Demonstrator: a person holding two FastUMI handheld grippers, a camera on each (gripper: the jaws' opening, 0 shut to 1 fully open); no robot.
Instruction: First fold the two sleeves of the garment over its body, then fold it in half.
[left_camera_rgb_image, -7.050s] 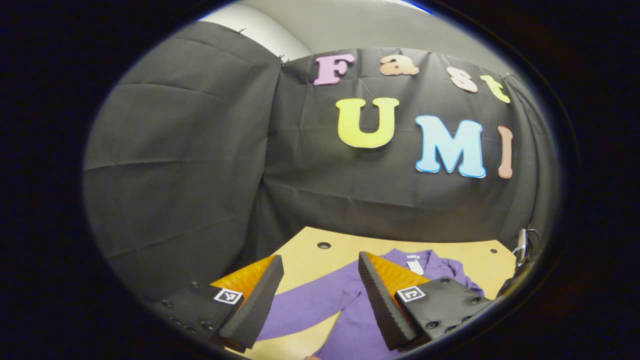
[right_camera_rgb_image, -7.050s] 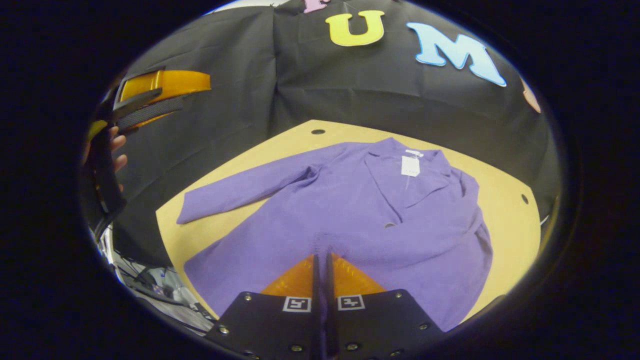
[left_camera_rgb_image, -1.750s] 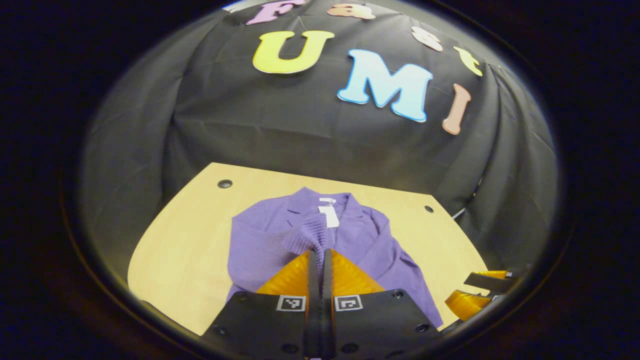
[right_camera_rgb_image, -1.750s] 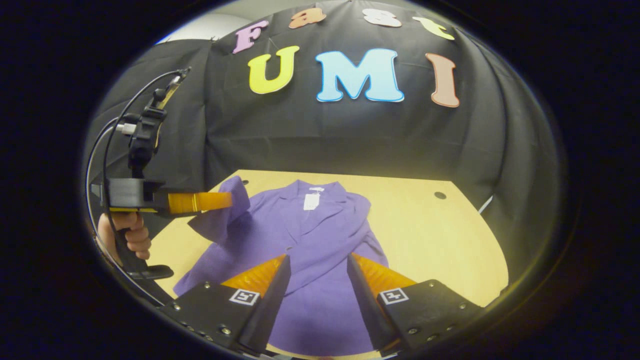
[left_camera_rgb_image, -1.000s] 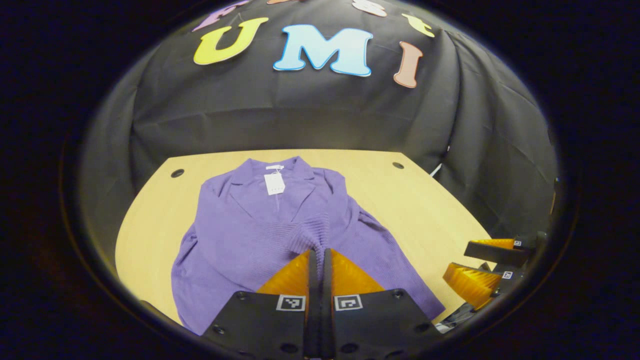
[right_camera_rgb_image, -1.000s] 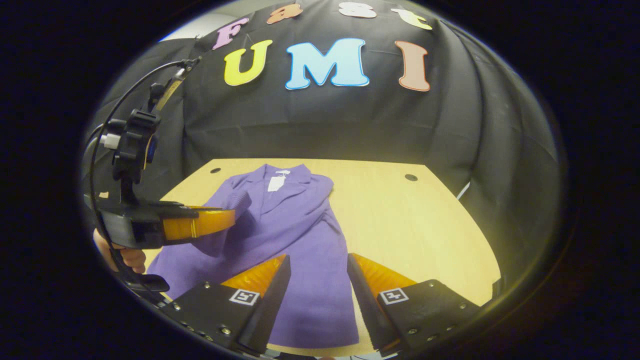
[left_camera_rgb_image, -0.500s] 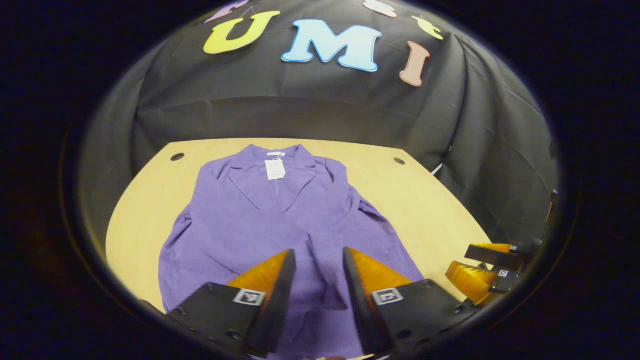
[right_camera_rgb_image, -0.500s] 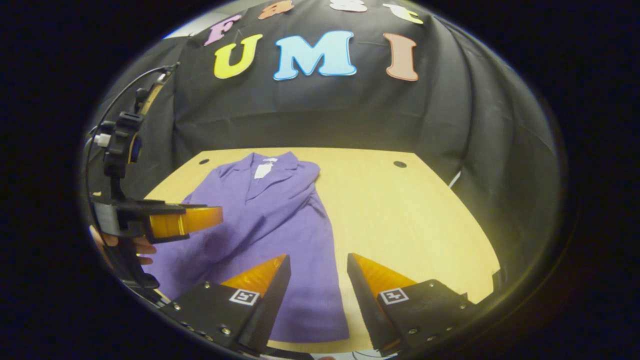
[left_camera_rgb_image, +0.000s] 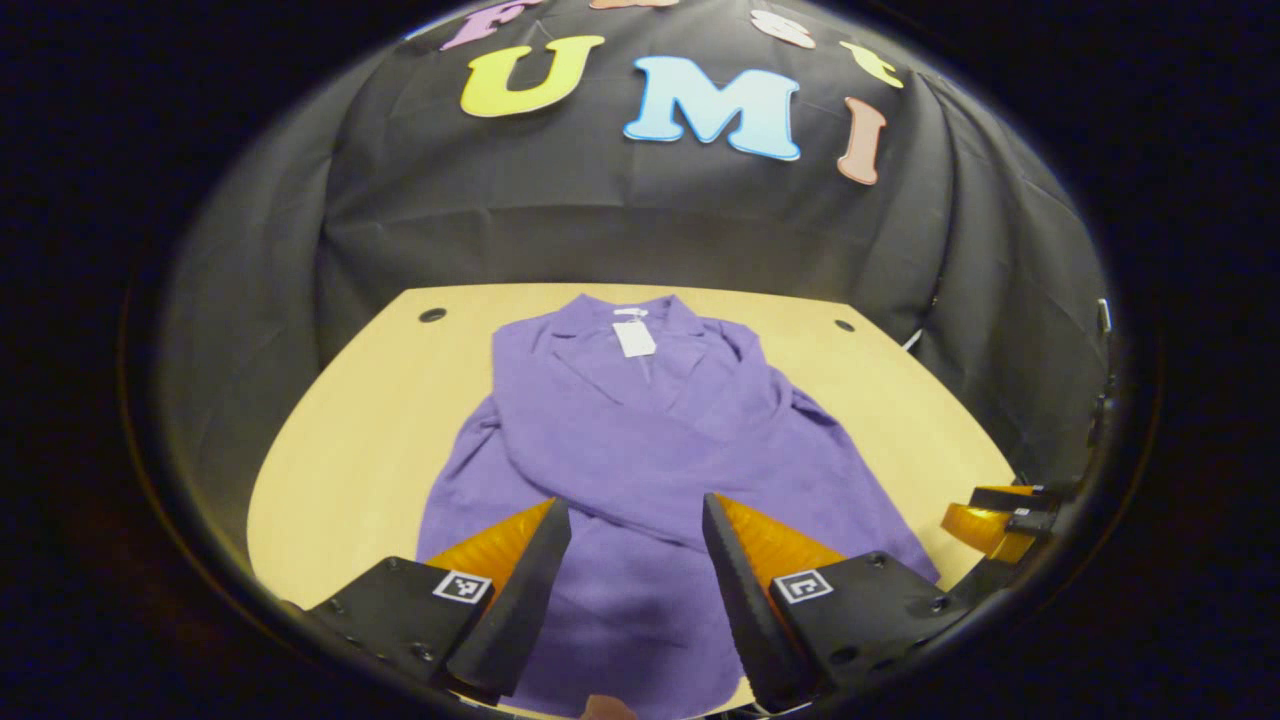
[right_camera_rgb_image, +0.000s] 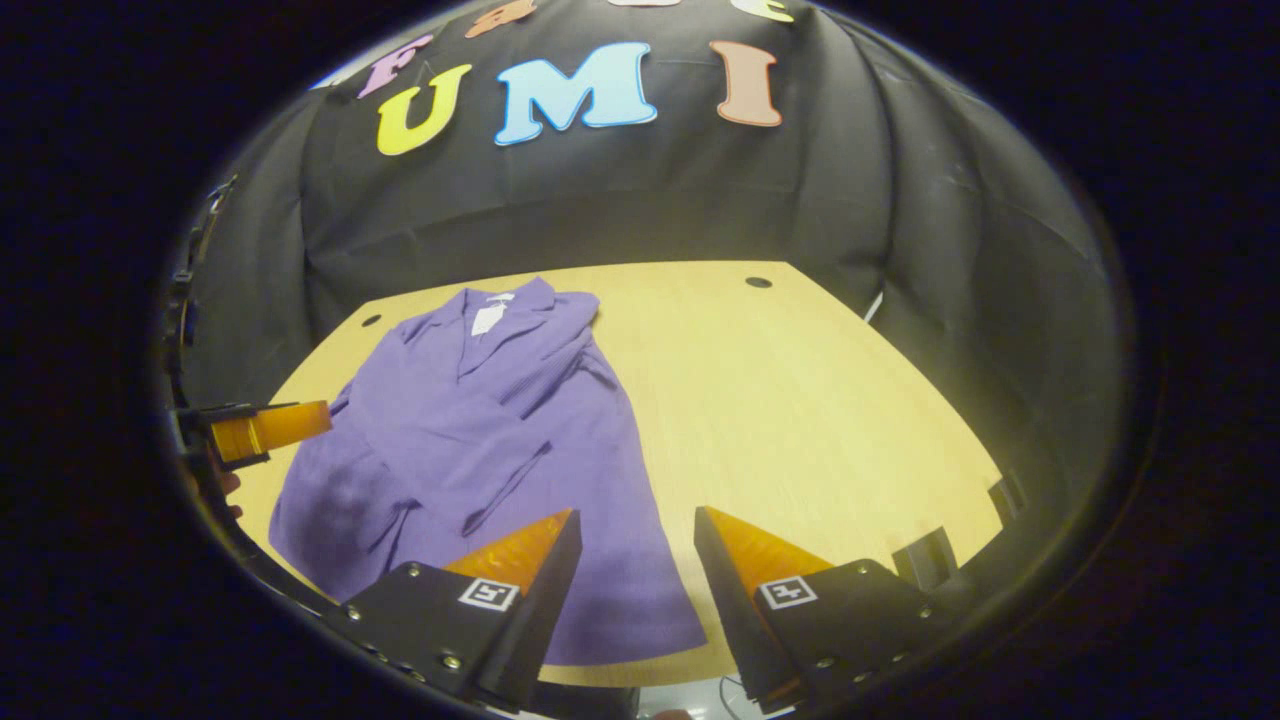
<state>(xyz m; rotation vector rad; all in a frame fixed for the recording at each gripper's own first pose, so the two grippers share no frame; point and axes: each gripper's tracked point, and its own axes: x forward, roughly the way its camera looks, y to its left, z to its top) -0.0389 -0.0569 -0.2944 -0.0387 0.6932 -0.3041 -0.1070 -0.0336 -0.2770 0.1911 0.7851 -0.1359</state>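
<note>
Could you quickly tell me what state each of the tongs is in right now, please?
Left tongs: open, holding nothing, above the purple jacket.
Right tongs: open, holding nothing.

Both views are showing even, warm overhead light that is falling brightest on the table, while the booth's black cloth is soaking up light and staying dim. The garment is reading sharp, its folds casting soft, short shadows. Fisheye distortion is bowing the table's edges, and brightness is falling off toward each rim. No glare is appearing.
</note>
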